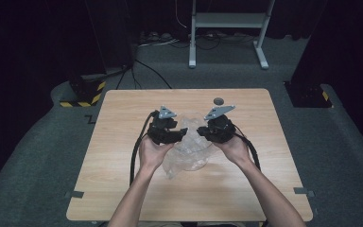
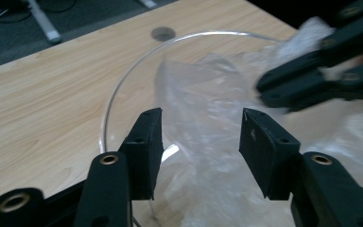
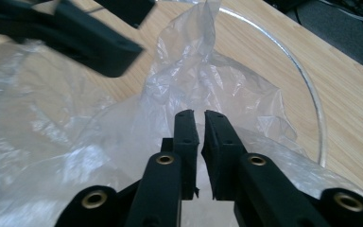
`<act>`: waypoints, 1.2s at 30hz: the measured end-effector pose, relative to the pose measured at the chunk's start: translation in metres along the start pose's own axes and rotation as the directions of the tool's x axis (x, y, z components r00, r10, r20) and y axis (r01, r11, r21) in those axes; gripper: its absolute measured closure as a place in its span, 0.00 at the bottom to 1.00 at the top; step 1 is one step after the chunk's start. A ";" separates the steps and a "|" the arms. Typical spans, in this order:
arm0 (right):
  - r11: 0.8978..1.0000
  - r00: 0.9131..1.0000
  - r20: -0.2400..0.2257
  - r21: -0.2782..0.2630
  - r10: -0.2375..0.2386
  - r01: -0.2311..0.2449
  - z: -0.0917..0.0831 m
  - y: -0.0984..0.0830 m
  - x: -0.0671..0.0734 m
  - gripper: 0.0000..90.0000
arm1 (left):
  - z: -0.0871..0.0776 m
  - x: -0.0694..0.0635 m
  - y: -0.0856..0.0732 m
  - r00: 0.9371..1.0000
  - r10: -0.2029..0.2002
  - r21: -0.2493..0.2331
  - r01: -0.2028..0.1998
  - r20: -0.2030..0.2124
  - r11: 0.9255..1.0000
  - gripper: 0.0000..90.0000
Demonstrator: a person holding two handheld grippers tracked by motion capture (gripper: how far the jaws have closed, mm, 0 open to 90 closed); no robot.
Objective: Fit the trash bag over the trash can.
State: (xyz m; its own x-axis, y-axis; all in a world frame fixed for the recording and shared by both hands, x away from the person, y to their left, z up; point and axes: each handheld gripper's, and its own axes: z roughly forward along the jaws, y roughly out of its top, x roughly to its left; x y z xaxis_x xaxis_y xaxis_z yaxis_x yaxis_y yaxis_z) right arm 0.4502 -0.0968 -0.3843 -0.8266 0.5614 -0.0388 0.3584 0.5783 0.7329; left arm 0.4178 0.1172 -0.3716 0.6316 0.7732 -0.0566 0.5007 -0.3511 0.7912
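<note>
A crumpled clear plastic bag (image 1: 189,158) lies mid-table and spills over a clear round bowl (image 2: 123,78), whose rim (image 3: 307,80) curves around it. My left gripper (image 1: 183,134) comes in from the left with its jaws wide open (image 2: 201,118) above the film, gripping nothing. My right gripper (image 1: 201,132) faces it from the right. Its jaws (image 3: 199,116) are pressed almost together on a fold of the bag. That same gripper (image 2: 264,92) appears blurred at the upper right of the left gripper view. The left gripper's fingers (image 3: 99,49) cross the top left of the right gripper view.
The wooden table (image 1: 123,189) has a small dark round spot (image 1: 218,100) behind the grippers. Beyond the far edge stand a white metal frame (image 1: 227,21), floor cables (image 1: 151,71) and a black post base with yellow-black tape (image 1: 82,92).
</note>
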 end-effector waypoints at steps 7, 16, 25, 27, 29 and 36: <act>1.000 1.000 -0.023 -0.015 0.020 -0.020 0.002 -0.001 -0.001 0.87 | 0.012 -0.010 0.000 0.996 0.032 0.052 -0.036 0.081 0.998 0.73; 0.986 0.998 -0.043 -0.159 0.045 -0.051 -0.036 -0.011 0.002 0.69 | 0.022 -0.010 0.003 1.000 0.016 0.087 -0.018 0.019 0.996 0.95; 0.975 0.998 -0.062 -0.223 -0.015 0.001 -0.066 -0.037 0.019 0.62 | 0.023 -0.011 0.004 1.000 0.011 0.092 -0.010 -0.012 0.996 1.00; 0.972 0.998 -0.066 -0.236 -0.026 0.009 -0.070 -0.041 0.023 0.61 | 0.022 -0.011 0.004 1.000 0.009 0.093 -0.007 -0.017 0.996 1.00; 0.968 0.996 -0.074 -0.250 -0.042 0.023 -0.074 -0.044 0.026 0.60 | 0.022 -0.010 0.004 1.000 0.004 0.095 -0.002 -0.023 0.995 1.00; 0.965 0.992 -0.088 -0.256 -0.085 0.060 -0.081 -0.052 0.034 0.60 | 0.022 -0.008 0.003 1.000 0.001 0.095 0.002 -0.032 0.995 1.00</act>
State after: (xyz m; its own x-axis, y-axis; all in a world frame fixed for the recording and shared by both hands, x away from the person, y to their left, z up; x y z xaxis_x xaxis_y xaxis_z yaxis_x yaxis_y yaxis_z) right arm 0.3680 -0.1557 -0.3690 -0.8892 0.4557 -0.0410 0.1850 0.4400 0.8787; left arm 0.4270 0.0985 -0.3820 0.6130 0.7892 -0.0366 0.5559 -0.3980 0.7298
